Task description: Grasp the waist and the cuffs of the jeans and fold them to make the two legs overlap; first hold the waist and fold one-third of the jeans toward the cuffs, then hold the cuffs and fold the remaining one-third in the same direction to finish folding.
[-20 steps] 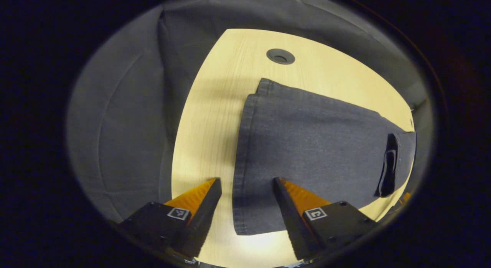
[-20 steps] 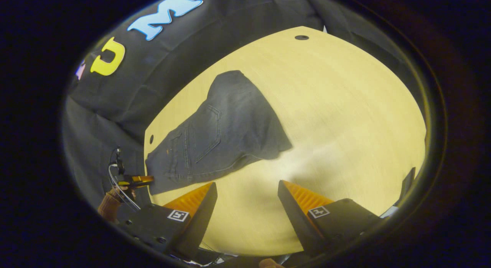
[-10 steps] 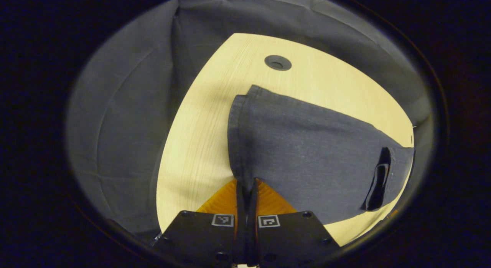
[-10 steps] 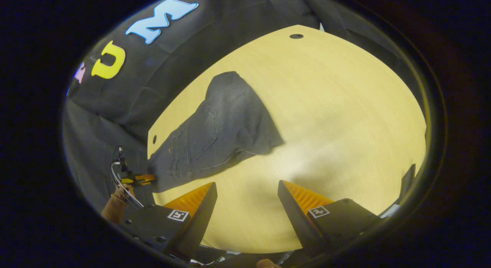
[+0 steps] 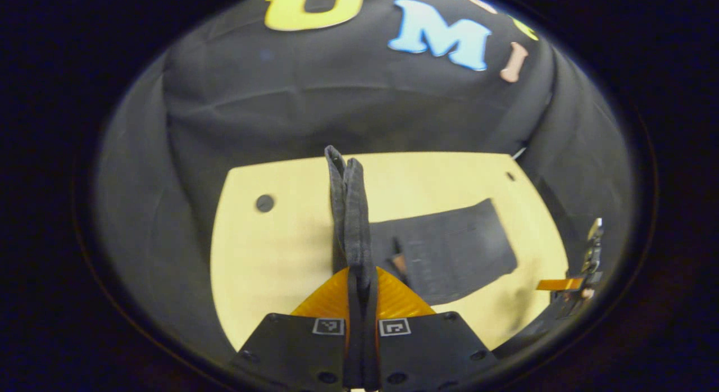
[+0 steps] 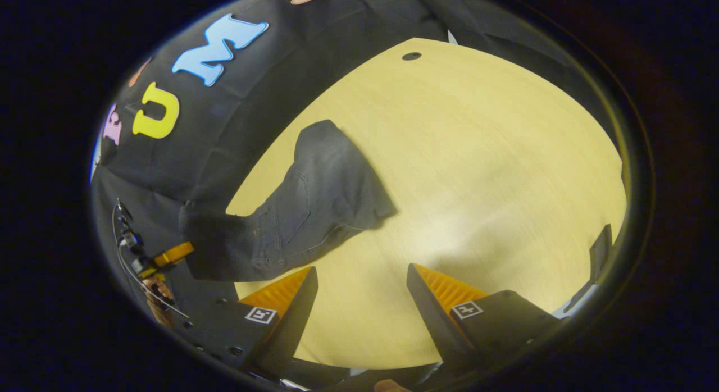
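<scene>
The dark blue jeans [image 5: 449, 251] lie folded on the light wooden table [image 5: 269, 257], back pocket up. My left gripper [image 5: 359, 273] is shut on the cuffs [image 5: 347, 206], which rise edge-on above the fingers, lifted off the table. In the right gripper view the jeans [image 6: 328, 192] lie at the table's left side, and the left gripper [image 6: 171, 254] holds their raised cuff end [image 6: 210, 240] by the table edge. My right gripper [image 6: 362, 282] hovers open over bare table, to the right of the jeans, with nothing between its fingers. The right gripper [image 5: 561, 283] also appears far right in the left gripper view.
The table [image 6: 477, 156] has round cable holes [image 5: 264, 203] [image 6: 411, 56] near its corners. Black cloth walls [image 5: 337, 100] surround the table on the far and left sides. A hand [image 6: 160, 294] holds the left gripper beyond the table's edge.
My left gripper went from open astride the cuffs to shut on them, then lifted and tilted up, raising the cuff end off the table. The right gripper stayed open, barely shifting.
</scene>
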